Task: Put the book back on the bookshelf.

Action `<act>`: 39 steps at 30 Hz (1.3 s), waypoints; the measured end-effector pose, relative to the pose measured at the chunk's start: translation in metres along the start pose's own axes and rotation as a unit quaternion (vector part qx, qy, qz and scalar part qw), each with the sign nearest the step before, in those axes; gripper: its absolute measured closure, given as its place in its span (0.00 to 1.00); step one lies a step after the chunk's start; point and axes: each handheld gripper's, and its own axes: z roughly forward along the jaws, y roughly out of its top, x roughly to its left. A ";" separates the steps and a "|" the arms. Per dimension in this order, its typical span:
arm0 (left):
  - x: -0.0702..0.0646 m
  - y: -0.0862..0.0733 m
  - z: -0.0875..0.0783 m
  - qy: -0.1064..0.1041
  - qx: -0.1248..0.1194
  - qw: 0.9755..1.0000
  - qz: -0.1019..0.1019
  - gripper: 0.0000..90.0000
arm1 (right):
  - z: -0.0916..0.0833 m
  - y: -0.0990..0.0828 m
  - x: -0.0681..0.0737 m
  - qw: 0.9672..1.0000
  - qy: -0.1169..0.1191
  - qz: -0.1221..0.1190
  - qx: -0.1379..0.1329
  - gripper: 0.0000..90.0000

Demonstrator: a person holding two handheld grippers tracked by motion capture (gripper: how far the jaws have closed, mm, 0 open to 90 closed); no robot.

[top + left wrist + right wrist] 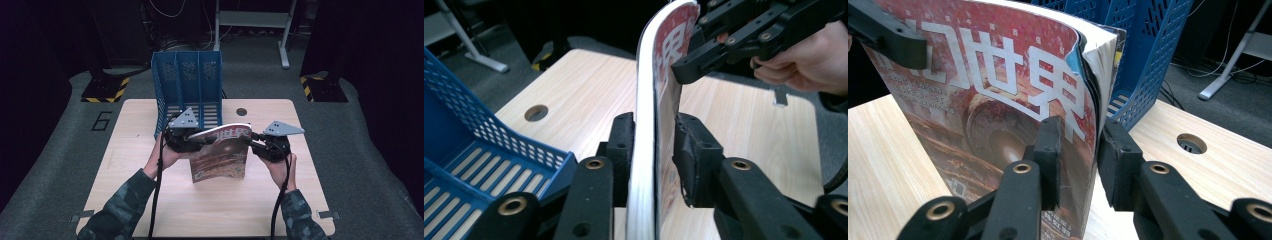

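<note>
The wooden table [150,200] is the largest thing here, light in colour, with a small round hole [242,112] near its far edge. On the far left part of it stands a blue file rack [187,85] made of perforated plastic. It has three upright compartments, open to the front and the top, and all three show only their slatted blue floors and walls; I see no paper or book inside any of them. In the left gripper view the low front edge of the rack [499,145] lies just beside the jaws.

In front of the rack, above the middle of the table, a magazine [221,152] with a red-brown cover and large white characters is held upright between the two grippers. It is outside the rack, near its front right corner, and its top edge bends a little. Whether its lower edge touches the table I cannot tell.

The left gripper [192,140] grips the left side of the magazine: in the left gripper view its jaws stand narrow with the thick white page edge [646,150] pressed between them. The right gripper [256,141] grips the right side near the top; in the right gripper view [1078,155] its jaws are also narrow, one pad on the cover and one behind the pages. A person's hand [280,167] in a camouflage sleeve holds each tool.
</note>
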 end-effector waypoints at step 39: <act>-0.015 0.019 -0.008 -0.022 0.028 0.999 0.027 0.93 | 0.051 -0.152 -0.054 0.961 -0.153 0.127 0.191 0.02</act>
